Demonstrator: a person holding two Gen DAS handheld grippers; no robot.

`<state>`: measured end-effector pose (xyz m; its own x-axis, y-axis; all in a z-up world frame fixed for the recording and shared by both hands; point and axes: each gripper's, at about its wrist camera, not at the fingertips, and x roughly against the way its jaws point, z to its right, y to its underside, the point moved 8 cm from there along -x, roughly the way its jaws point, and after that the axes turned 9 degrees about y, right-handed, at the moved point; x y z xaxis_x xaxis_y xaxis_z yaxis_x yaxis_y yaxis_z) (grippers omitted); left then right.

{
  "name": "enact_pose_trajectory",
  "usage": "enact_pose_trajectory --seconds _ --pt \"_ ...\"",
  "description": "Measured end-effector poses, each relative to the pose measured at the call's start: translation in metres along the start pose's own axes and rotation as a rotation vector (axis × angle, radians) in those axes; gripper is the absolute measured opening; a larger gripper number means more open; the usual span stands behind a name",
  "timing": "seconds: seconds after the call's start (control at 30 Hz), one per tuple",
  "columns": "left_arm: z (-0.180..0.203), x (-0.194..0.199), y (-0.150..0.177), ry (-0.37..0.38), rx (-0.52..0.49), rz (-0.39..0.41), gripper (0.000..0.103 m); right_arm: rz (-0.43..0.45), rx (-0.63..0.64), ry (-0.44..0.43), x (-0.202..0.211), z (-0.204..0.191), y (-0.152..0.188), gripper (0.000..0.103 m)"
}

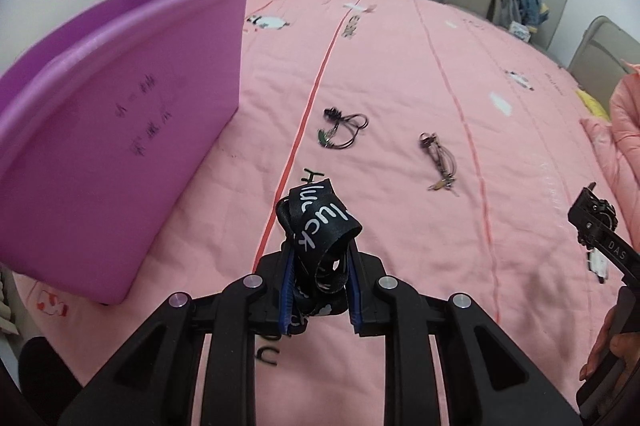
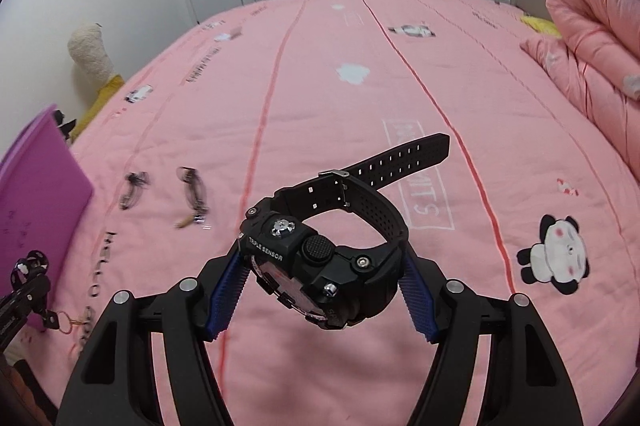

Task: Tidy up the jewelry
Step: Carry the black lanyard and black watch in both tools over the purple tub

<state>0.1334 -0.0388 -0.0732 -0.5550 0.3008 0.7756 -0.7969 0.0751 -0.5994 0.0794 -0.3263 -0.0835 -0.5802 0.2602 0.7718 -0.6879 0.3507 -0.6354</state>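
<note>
In the left wrist view, the left gripper (image 1: 318, 290) pinches a bunched black lettered strap (image 1: 320, 222) above the pink bedspread (image 1: 400, 74); a purple bin (image 1: 120, 130) stands to its left, two bracelets (image 1: 344, 128) lie ahead. In the right wrist view, the right gripper (image 2: 320, 290) clamps a black sports watch (image 2: 320, 262) by its case, jaws wide around it, clear above the bedspread

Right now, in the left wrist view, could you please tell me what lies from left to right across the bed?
Purple box → black strap in the left gripper → dark corded necklace → brown corded bracelet → right gripper.
</note>
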Motion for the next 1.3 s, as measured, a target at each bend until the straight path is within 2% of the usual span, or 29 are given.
enact_pose_trajectory --seconds 0.27,0.57,0.8,1.0,1.17,1.3 --pt "-0.003 0.053 -0.011 -0.007 0.002 0.056 0.021 0.070 0.081 -0.064 0.066 -0.044 -0.009 0.067" --pt "-0.024 0.118 -0.050 0.015 0.040 0.162 0.021 0.126 0.158 -0.182 0.127 -0.120 -0.032 0.067" --pt "-0.081 0.151 -0.083 -0.028 0.113 0.208 0.021 0.157 0.238 -0.312 0.160 -0.209 -0.066 0.067" --pt "-0.147 0.167 -0.106 -0.119 0.151 0.217 0.021 0.154 0.328 -0.412 0.171 -0.299 -0.081 0.067" --pt "-0.204 0.168 -0.122 -0.153 0.206 0.202 0.021 0.135 0.417 -0.491 0.173 -0.374 -0.083 0.067" --pt "-0.231 0.157 -0.125 -0.170 0.232 0.168 0.022 0.112 0.494 -0.521 0.168 -0.420 -0.082 0.067"
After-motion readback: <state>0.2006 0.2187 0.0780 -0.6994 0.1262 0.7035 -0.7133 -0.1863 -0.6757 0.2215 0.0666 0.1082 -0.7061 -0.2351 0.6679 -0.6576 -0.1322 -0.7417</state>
